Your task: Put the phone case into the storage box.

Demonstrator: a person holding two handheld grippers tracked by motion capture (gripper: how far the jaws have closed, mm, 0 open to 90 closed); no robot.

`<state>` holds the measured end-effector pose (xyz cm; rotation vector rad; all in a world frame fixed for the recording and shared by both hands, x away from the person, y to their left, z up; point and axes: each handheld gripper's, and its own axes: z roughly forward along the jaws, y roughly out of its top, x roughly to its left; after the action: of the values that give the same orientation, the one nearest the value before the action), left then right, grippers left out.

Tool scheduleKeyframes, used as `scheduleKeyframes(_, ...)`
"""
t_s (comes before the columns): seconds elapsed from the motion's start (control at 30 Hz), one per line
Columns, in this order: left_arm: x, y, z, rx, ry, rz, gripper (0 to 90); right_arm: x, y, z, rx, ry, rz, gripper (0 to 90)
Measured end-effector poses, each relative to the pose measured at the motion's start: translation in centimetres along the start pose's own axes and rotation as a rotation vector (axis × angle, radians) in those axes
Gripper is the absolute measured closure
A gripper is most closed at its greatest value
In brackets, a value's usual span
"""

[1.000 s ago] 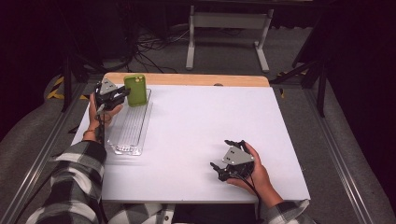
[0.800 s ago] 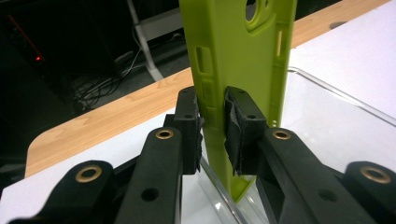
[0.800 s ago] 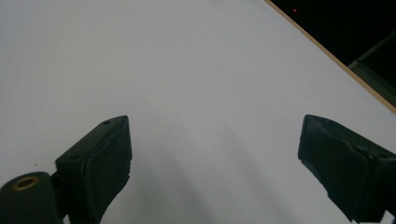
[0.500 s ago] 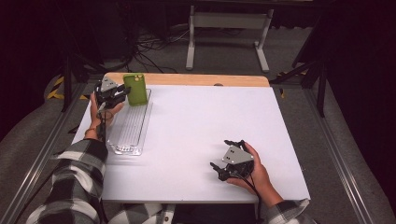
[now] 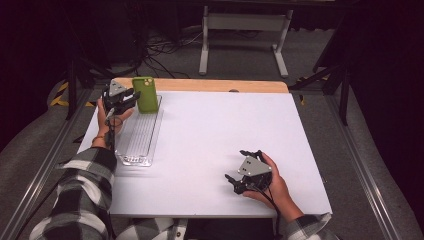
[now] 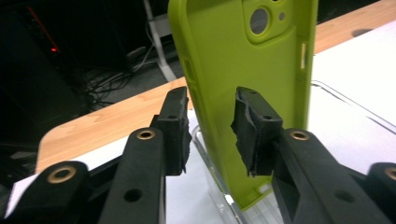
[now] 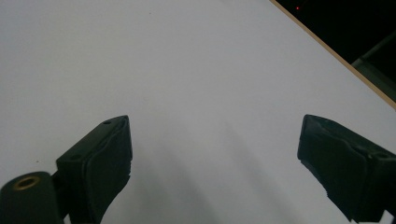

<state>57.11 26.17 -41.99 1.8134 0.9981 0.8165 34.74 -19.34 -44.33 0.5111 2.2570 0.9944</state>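
While standing upright at the far end of the clear tray (image 5: 137, 145), green phone case (image 5: 145, 94) freed from the left gripper (image 5: 131, 98).

Seen along the left gripper (image 6: 211, 128): jaws just been opening, pads parted to either side of the green phone case (image 6: 243, 70), a sliver of gap on each side, no pressing. Case foot resting inside the clear tray (image 6: 345, 100), camera cut-out at the top. Tray lying lengthwise along the left edge of the white worktop (image 5: 220, 130). Well apart from the tray, toward the near right corner, right gripper (image 5: 243, 167) held low in the right hand (image 5: 272, 187); seen along the right gripper (image 7: 212, 154), jaws spread wide over bare worktop (image 7: 187, 70), nothing between them.
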Motion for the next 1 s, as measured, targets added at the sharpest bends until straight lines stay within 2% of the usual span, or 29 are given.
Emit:
scheduleKeyframes(0.43,0.0,-0.2,0.1,0.017,0.004,-0.006,65.1,0.0,0.0,0.0,-0.006,0.003,0.002,10.8)
scheduleKeyframes(0.53,0.0,-0.2,0.0,0.009,-0.001,-0.011,65.2,0.1,0.0,-0.1,-0.006,0.005,0.001,10.8)
scheduleKeyframes(1.0,-0.3,0.9,-1.8,-0.029,-0.009,0.018,65.0,-0.1,0.2,-0.4,-0.027,-0.003,0.012,10.8)
